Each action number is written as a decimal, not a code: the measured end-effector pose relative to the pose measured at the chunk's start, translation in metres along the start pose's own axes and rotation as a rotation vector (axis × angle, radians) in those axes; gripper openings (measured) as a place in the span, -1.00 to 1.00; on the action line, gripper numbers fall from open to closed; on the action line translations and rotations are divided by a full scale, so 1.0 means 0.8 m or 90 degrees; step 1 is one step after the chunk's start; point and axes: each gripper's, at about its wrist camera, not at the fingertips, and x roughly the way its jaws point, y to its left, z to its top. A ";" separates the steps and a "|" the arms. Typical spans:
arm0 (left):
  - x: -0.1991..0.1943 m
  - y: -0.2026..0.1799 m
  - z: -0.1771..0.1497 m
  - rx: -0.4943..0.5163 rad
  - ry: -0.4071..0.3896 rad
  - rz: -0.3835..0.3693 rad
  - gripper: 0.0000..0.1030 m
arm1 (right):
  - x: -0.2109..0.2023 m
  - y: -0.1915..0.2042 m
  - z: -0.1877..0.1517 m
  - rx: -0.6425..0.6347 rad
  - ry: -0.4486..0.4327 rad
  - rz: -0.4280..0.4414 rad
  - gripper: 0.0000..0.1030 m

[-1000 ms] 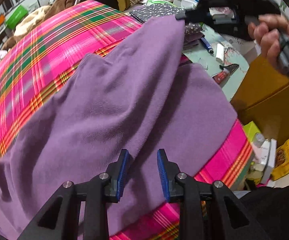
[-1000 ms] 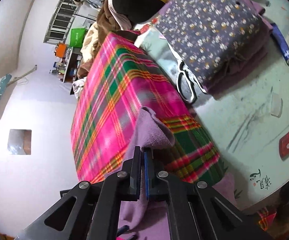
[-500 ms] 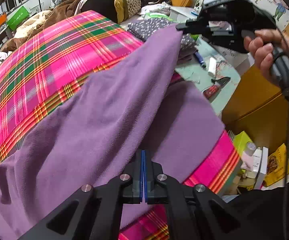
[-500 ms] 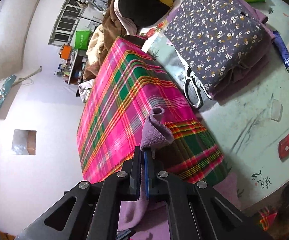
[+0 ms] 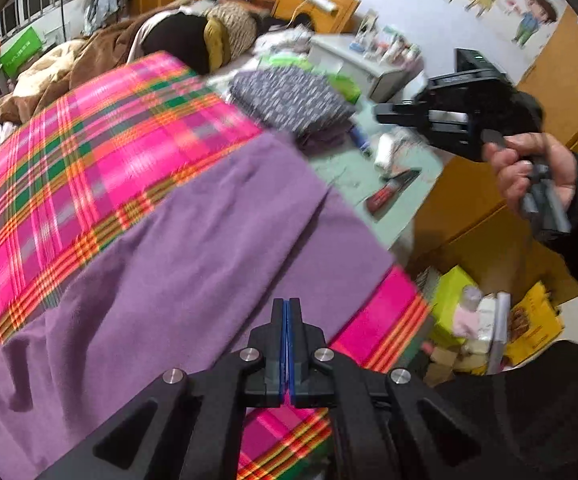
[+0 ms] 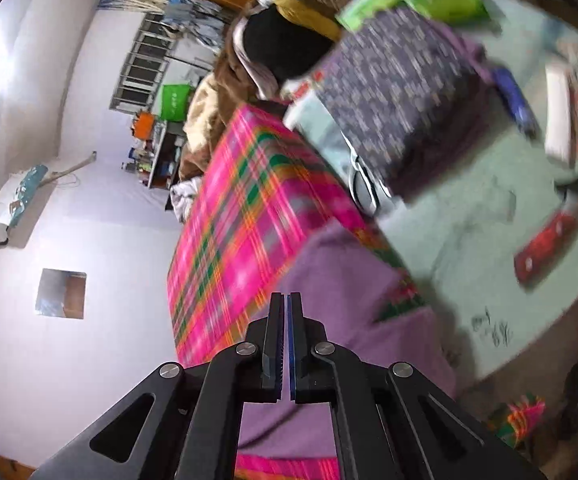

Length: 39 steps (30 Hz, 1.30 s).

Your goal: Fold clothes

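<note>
A purple fleece garment (image 5: 193, 248) lies spread over a pink plaid blanket (image 5: 69, 152). My left gripper (image 5: 287, 312) is shut just above the garment's near edge, and I see no cloth between its pads. My right gripper (image 6: 283, 308) is nearly shut with a thin gap and holds nothing. It hangs above the garment (image 6: 341, 292), whose corner lies flat on the blanket (image 6: 241, 208). The right gripper also shows in the left wrist view (image 5: 393, 114), raised over the table and held by a hand.
A folded floral cloth stack (image 5: 289, 100) (image 6: 393, 92) sits on the pale green table (image 6: 469, 248) with a red-handled knife (image 6: 545, 244), scissors and a blue pen. A pile of clothes (image 5: 177, 36) lies at the blanket's far end. Boxes and bags (image 5: 481, 320) crowd the floor at right.
My left gripper closed from open. My right gripper let go of the purple corner, which dropped flat onto the blanket, and then lifted away to the right.
</note>
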 end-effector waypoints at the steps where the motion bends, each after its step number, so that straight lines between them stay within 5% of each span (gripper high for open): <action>1: 0.008 0.003 -0.002 -0.003 0.010 0.005 -0.99 | 0.008 -0.012 -0.002 0.017 0.006 0.000 -0.91; 3: 0.027 0.007 -0.003 -0.005 0.028 0.032 -0.99 | 0.024 -0.037 -0.007 0.050 0.019 0.000 -0.78; 6: 0.053 0.006 0.001 0.015 0.050 0.065 -0.92 | 0.053 -0.072 -0.009 0.110 0.044 -0.004 -0.28; 9: 0.076 0.001 0.005 0.037 0.069 0.081 -0.69 | 0.084 -0.097 -0.005 0.143 0.075 -0.001 -0.25; 13: 0.100 -0.008 0.009 0.057 0.093 0.088 -0.65 | 0.118 -0.122 0.002 0.183 0.099 0.000 -0.23; 26: 0.127 -0.011 0.023 0.068 0.111 0.111 -0.64 | 0.154 -0.150 0.010 0.283 0.097 0.119 -0.27; 30: 0.129 -0.011 0.022 0.081 0.110 0.113 -0.64 | 0.151 -0.149 0.012 0.279 0.086 0.112 -0.28; 32: 0.128 -0.009 0.022 0.081 0.109 0.109 -0.66 | 0.150 -0.149 0.013 0.277 0.081 0.108 -0.52; 34: 0.126 -0.005 0.024 0.077 0.106 0.105 -0.96 | 0.148 -0.148 0.014 0.276 0.075 0.105 -0.85; 39: 0.110 -0.004 0.023 0.074 0.089 0.097 -0.96 | 0.129 -0.127 0.024 0.239 0.048 0.098 -0.90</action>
